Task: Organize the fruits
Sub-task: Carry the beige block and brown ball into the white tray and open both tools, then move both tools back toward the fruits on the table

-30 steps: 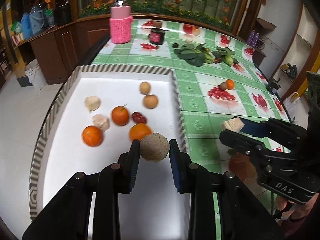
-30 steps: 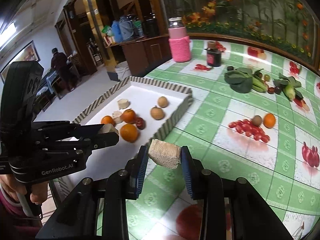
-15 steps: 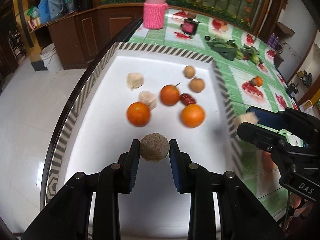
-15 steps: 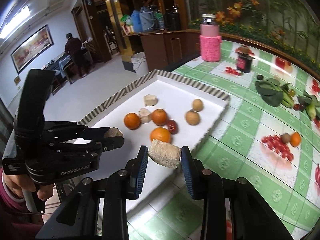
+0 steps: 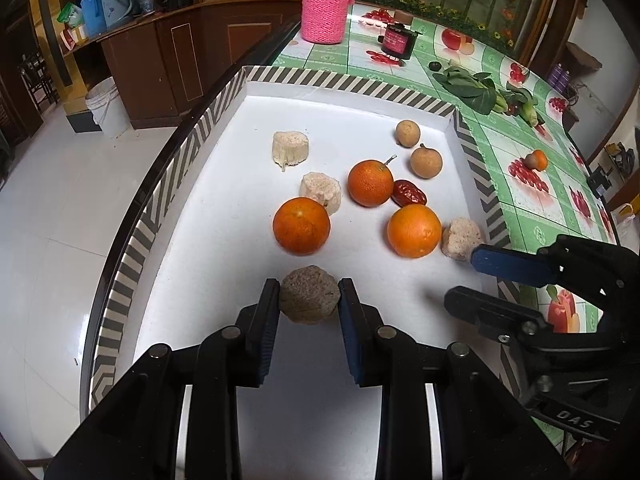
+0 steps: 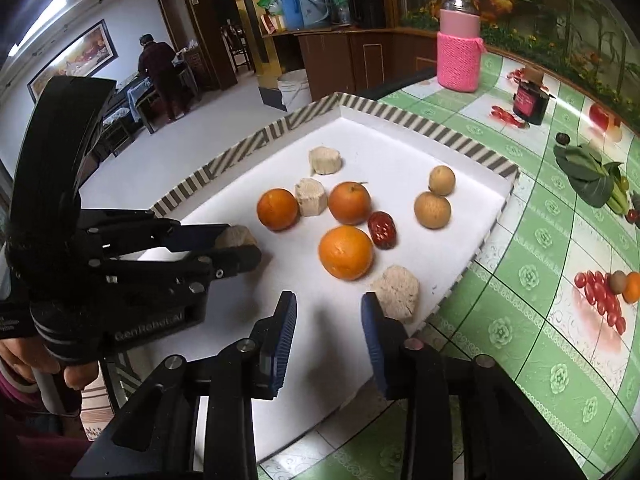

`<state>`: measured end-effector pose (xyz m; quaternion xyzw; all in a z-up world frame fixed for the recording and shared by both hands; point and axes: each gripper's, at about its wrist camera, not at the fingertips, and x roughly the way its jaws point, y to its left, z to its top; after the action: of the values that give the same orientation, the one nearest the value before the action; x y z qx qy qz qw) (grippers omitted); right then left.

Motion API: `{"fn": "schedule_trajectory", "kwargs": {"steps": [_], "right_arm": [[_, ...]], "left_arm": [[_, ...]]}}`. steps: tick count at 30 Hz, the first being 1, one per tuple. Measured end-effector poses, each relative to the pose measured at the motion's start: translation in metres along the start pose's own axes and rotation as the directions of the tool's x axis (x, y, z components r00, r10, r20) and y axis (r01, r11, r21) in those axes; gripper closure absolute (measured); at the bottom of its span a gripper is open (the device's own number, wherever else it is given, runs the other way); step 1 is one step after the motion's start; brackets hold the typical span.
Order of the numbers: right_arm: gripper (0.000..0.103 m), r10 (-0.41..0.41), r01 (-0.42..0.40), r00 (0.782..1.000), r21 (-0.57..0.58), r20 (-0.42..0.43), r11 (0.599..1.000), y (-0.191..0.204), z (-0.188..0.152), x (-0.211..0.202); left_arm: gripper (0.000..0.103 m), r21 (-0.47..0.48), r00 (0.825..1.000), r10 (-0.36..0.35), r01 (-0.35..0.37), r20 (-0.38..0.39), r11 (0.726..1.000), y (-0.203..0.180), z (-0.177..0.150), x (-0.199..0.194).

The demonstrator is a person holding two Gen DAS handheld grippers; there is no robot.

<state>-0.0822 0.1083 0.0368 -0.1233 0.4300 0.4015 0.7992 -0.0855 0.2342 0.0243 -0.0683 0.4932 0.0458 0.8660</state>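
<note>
The left gripper (image 6: 240, 246) hides most of its beige chunk (image 6: 236, 236).

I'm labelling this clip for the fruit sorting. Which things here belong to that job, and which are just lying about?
Job: striped tray, three oranges, two longans, red date, beige chunks, left gripper, right gripper.
Lying about: pink jar, greens, dark jar.

Both views were sharp and evenly lit from overhead; soft shadows fell beneath the oranges (image 5: 301, 225) on the bright white tray (image 5: 192, 148), and heavy fisheye bending darkened the corners
</note>
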Motion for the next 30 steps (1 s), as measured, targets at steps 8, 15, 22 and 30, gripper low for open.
{"fn": "schedule_trajectory", "kwargs": {"steps": [8, 15, 22, 30], "right_arm": [[0.049, 0.022, -0.033, 0.994, 0.108, 0.104, 0.994, -0.028, 0.004, -0.033], [0.038, -0.010, -0.011, 0.992, 0.170, 0.123, 0.985, -0.051, -0.007, -0.047], [0.029, -0.036, 0.012, 0.992, 0.194, 0.118, 0.981, -0.059, -0.014, -0.047], [0.027, -0.062, 0.032, 0.989, 0.214, 0.133, 0.976, -0.065, -0.024, -0.056]], "left_arm": [[0.076, -0.001, 1.000, 0.023, -0.023, -0.007, 1.000, -0.005, 0.001, 0.005], [0.036, -0.005, 0.997, 0.077, -0.077, 0.030, 0.997, -0.007, 0.002, 0.000], [0.031, 0.004, 0.991, 0.112, -0.112, 0.071, 0.994, -0.017, 0.006, -0.006], [0.031, 0.017, 0.990, 0.091, -0.093, 0.106, 0.996, -0.039, 0.011, -0.014]]}}
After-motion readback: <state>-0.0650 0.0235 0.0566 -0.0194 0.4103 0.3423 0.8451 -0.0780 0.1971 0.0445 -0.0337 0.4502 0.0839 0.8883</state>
